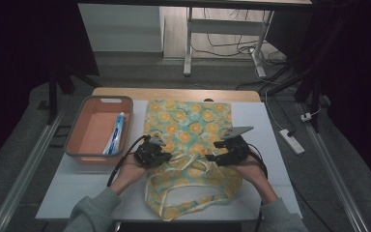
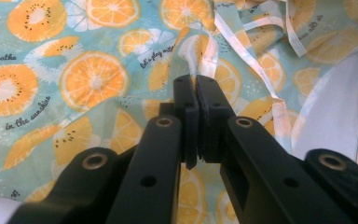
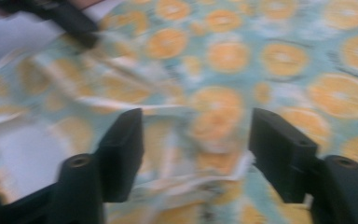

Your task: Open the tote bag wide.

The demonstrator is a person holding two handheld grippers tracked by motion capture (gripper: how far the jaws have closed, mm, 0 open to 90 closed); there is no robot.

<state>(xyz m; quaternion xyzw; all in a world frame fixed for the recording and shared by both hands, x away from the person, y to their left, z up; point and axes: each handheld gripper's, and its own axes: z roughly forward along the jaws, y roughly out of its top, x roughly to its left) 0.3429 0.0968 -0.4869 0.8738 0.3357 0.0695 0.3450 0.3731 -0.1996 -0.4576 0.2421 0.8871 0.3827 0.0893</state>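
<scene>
A cloth bag printed with orange slices on pale blue lies flat in the middle of the white table, its white straps bunched toward the near end. My left gripper sits at the bag's left side. In the left gripper view its jaws are shut, pinching a raised fold of the bag by a white strap. My right gripper hovers over the bag's right middle. The blurred right gripper view has its jaws wide open just above the bag, nothing pressed between them.
An orange basket stands left of the bag, with a blue and white toothpaste tube inside. The left gripper appears at the top left of the right gripper view. A power strip lies on the floor to the right.
</scene>
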